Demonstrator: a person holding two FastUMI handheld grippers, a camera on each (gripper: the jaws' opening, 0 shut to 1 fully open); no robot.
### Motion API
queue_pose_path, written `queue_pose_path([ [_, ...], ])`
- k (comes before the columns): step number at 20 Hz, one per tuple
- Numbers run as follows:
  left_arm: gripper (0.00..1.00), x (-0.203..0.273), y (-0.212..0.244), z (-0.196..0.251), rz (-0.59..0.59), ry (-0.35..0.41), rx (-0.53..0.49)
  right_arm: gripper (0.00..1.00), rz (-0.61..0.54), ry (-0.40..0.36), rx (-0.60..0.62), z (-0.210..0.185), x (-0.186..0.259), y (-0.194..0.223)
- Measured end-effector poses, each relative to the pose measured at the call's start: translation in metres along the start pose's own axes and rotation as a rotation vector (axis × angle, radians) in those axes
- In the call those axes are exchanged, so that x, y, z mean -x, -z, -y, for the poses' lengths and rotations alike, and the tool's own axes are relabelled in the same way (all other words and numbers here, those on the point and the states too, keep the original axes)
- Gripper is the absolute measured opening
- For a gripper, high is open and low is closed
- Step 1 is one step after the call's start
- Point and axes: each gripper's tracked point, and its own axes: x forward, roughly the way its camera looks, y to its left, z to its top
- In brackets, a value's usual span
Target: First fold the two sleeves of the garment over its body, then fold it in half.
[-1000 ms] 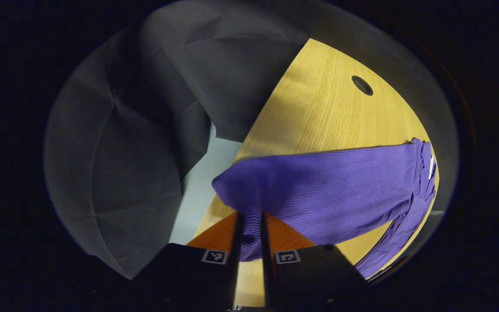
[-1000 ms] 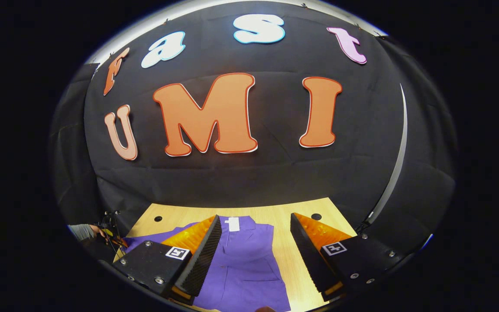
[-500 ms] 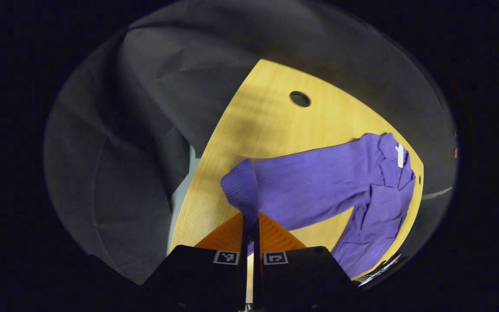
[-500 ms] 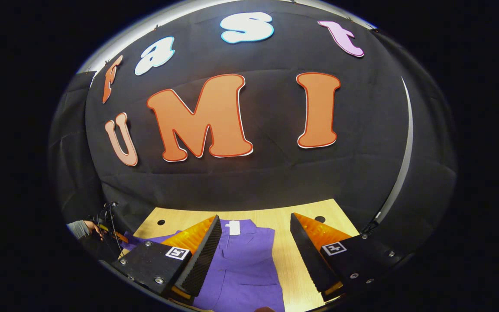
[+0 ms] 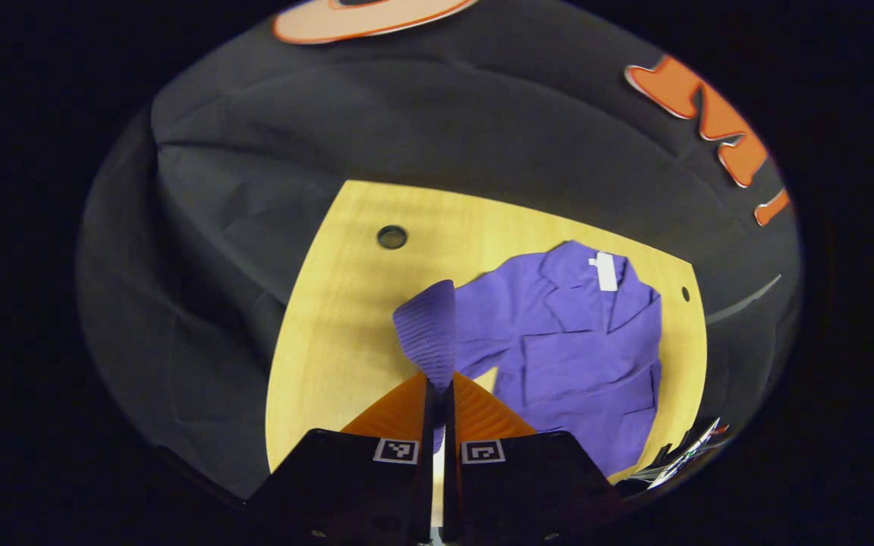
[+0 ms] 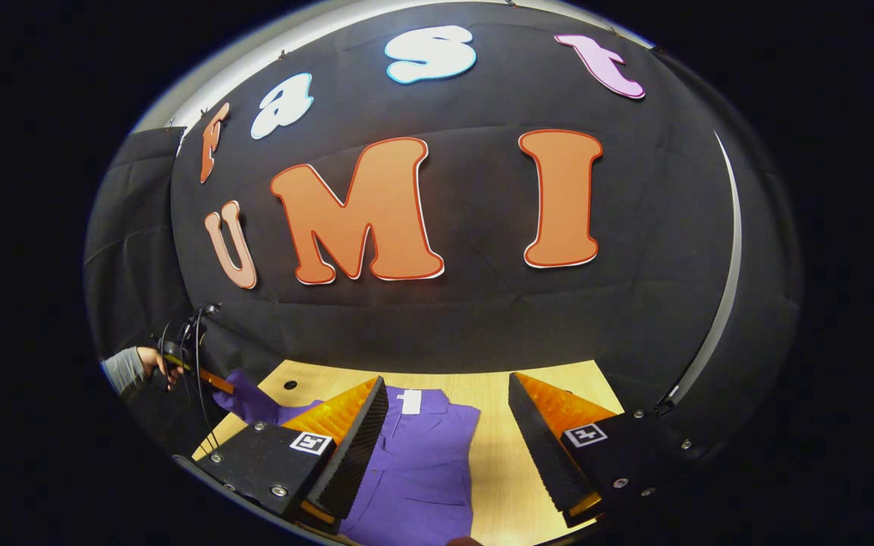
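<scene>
A purple garment (image 5: 573, 364) with a white neck label lies flat on the wooden table (image 5: 338, 318). My left gripper (image 5: 438, 394) is shut on the end of one purple sleeve (image 5: 429, 330), which rises lifted off the table toward the camera. In the right gripper view the same garment (image 6: 422, 462) lies below my right gripper (image 6: 444, 440), which hangs open above it with nothing between its fingers. Far left in that view a hand (image 6: 150, 364) holds the left gripper (image 6: 213, 381) with the raised sleeve (image 6: 247, 398).
Black cloth walls close in the table at the back and sides. Round cable holes (image 5: 391, 236) sit near the table's far corners. A strip of bare wood (image 6: 498, 462) lies to the right of the garment.
My left gripper has lifted the sleeve and swung round, so the garment's whole body now faces it. The right gripper has stayed nearly still and open.
</scene>
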Motion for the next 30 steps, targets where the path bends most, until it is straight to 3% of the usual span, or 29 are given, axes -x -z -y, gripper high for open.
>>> queue_pose_path([
  [1,0.06,0.004,-0.005,0.024,0.011,0.012,-0.027,0.95,0.003,-0.001,0.001,0.005,0.0,0.002],
  [7,0.06,0.021,-0.037,0.163,0.059,0.08,-0.179,0.95,0.01,-0.021,-0.009,0.032,0.013,0.011],
  [16,0.07,-0.011,-0.031,0.338,0.038,0.199,-0.309,0.95,0.019,-0.018,-0.07,0.07,0.035,0.023],
  [18,0.07,-0.024,-0.026,0.363,0.039,0.184,-0.348,0.95,0.013,-0.015,-0.086,0.076,0.039,0.028],
  [22,0.24,-0.024,-0.015,0.442,0.079,0.349,-0.374,0.95,-0.015,0.0,-0.116,0.087,0.041,0.042],
  [24,0.3,-0.013,-0.012,0.456,0.102,0.396,-0.381,0.95,-0.029,0.0,-0.126,0.089,0.042,0.047],
  [26,0.33,-0.002,-0.014,0.452,0.141,0.408,-0.396,0.95,-0.036,-0.001,-0.123,0.087,0.045,0.05],
  [28,0.45,0.009,-0.019,0.44,0.207,0.401,-0.399,0.95,-0.045,0.002,-0.112,0.085,0.044,0.052],
  [30,0.66,0.03,-0.03,0.42,0.307,0.383,-0.39,0.95,-0.043,-0.005,-0.109,0.079,0.042,0.051],
])
